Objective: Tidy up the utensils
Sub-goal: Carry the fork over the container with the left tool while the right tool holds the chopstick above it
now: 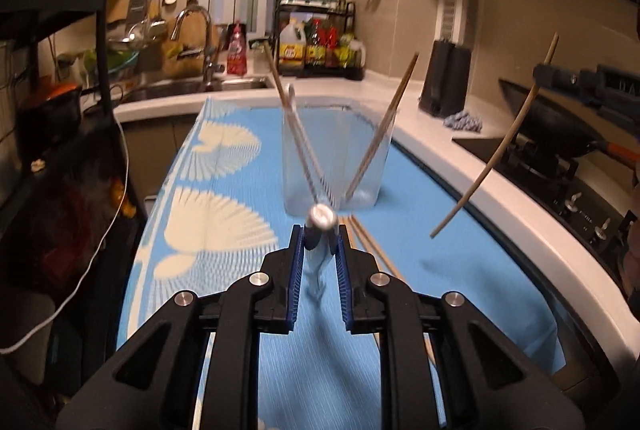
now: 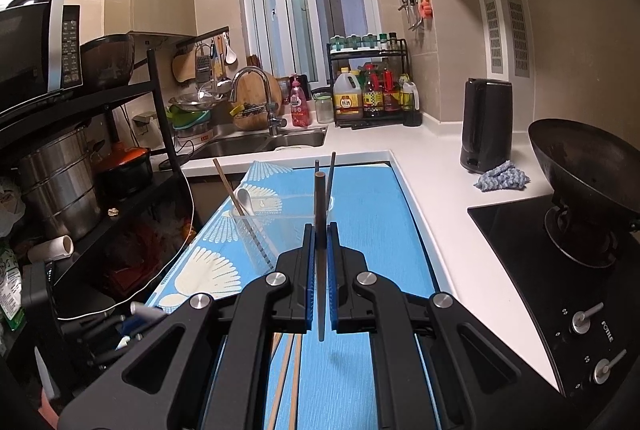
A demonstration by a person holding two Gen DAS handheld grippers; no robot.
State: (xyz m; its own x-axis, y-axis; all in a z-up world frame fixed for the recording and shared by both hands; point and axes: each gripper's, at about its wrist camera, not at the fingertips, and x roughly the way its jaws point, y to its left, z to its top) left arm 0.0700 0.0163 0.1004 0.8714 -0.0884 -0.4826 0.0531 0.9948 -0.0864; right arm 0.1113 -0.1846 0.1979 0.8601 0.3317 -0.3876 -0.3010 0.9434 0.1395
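Left fingers (image 1: 320,230): narrow, pads pressed on a metal handle (image 1: 320,218), probably a spoon's. Its blunt end points at my camera; the rest runs down and back between the pads, blurred, so I cannot read the bowl end. Its long axis lies roughly along my pointing line, tilted a little down.

Glass (image 1: 334,158): clear, upright on the blue mat (image 1: 224,230), dead ahead of my left fingers and near. Already in it: a chopstick (image 1: 384,126) leaning right, another chopstick plus a spoon leaning left. Mouth open between them.

Relation that matters: the glass mouth sits above and beyond the handle tip, so I judge the handle must rise, swing towards upright, then drop in between the two leaning groups. Risk: knocking the leaning sticks or tipping the glass.

Right fingers (image 2: 320,242): closed on a dark chopstick (image 2: 320,214), held near its middle, long axis near upright in my right view, lower end hanging free above the mat. In the left view this stick shows off to the right, well apart from the glass. From the right camera the glass lies just ahead and slightly left.

Nearer hand to the glass: left, I judge. More chopsticks (image 1: 372,246) lie flat on the mat beside my left fingers, long axes running towards the glass, not yet sorted.

Surface (image 2: 440,170): white, beyond the mat.
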